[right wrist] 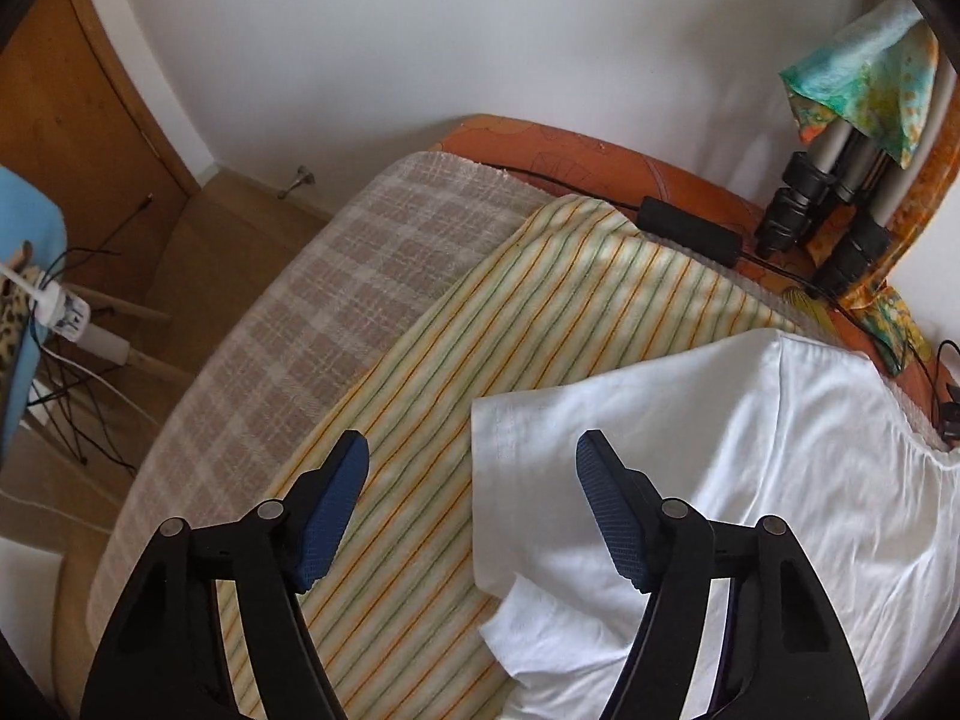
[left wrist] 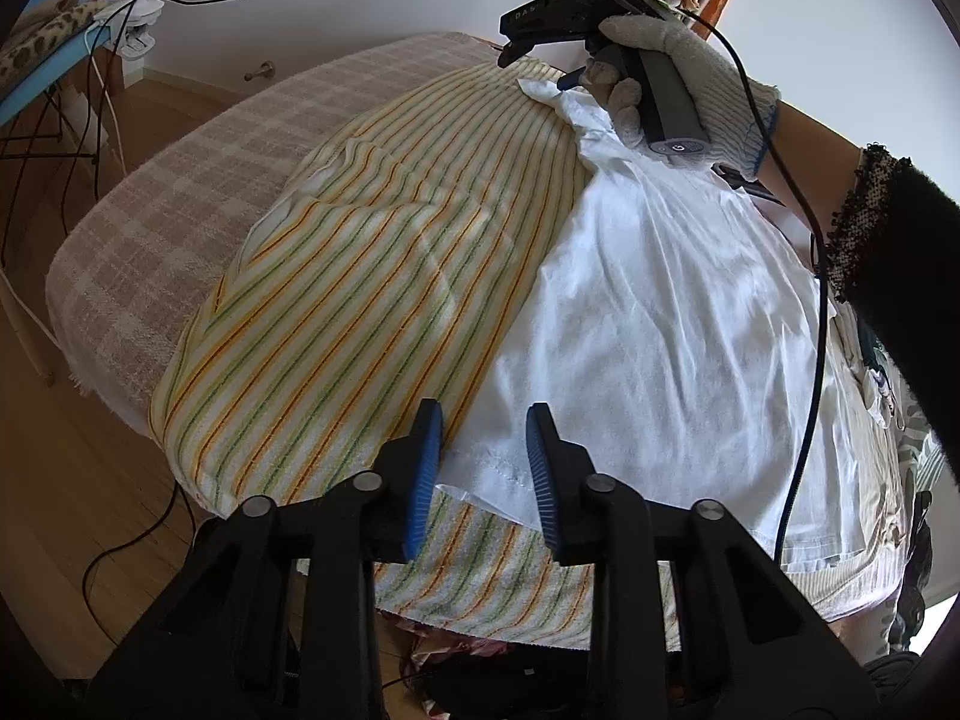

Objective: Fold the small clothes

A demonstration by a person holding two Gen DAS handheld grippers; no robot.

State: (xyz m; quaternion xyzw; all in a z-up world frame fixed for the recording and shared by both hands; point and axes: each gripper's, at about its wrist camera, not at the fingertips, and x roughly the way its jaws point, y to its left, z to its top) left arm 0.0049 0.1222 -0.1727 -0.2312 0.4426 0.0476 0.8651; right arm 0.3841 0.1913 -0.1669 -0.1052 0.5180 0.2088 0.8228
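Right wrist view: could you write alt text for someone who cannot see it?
An open right tool hovers over the edge of a white shirt spread on a striped towel. Beneath lies a checked blanket.

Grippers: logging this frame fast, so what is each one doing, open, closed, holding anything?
Left gripper: open, holding nothing, its jaws either side of the white shirt's hem.
Right gripper: open, holding nothing, above the shirt's edge.

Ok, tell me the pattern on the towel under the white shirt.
The towel has thin orange and green stripes on pale yellow, clearest in the left wrist view.
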